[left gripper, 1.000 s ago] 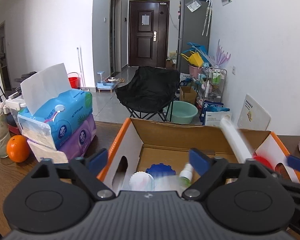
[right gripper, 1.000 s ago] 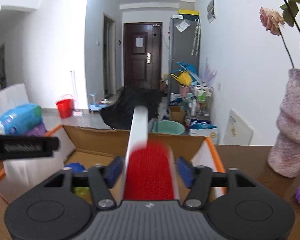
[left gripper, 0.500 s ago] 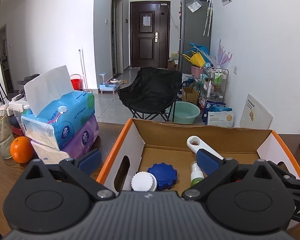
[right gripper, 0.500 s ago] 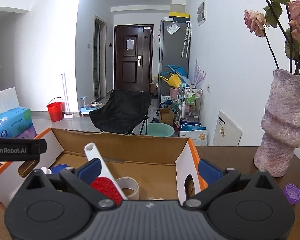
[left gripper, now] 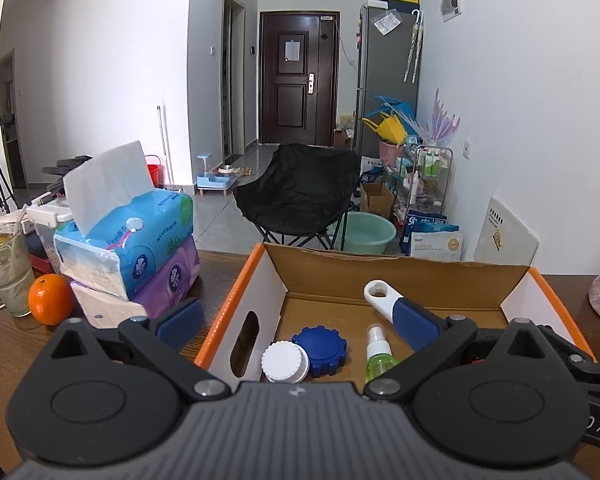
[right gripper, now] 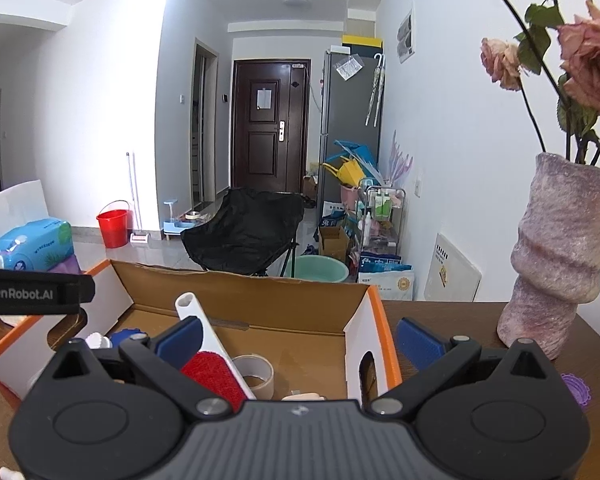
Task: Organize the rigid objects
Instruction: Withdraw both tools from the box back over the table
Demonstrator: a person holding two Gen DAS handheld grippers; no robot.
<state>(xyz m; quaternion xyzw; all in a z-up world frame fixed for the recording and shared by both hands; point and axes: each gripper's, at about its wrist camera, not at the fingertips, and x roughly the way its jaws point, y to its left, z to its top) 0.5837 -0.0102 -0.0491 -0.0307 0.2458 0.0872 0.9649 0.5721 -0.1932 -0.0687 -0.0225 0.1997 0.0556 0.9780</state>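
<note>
An open cardboard box [left gripper: 400,276] with orange edges stands on the brown table. Inside lie a white lid [left gripper: 285,362], a blue lid [left gripper: 319,346], a green spray bottle [left gripper: 378,356] and a white-handled lint brush [left gripper: 376,294]. The right wrist view shows the box [right gripper: 240,292], the brush with its red pad [right gripper: 214,372] and a tape roll [right gripper: 254,372] in it. My left gripper [left gripper: 298,326] is open and empty over the box's near left wall. My right gripper [right gripper: 298,340] is open and empty over the box's right end. A purple lid [right gripper: 576,388] lies on the table to the right.
Stacked tissue packs [left gripper: 132,248], an orange [left gripper: 50,299] and a glass [left gripper: 4,272] stand left of the box. A pink vase with dried roses [right gripper: 560,276] stands right of it. A black chair [left gripper: 300,196] and household clutter lie beyond the table.
My right gripper opened and let the lint brush go; it now lies in the box. Both grippers drew back and rose slightly.
</note>
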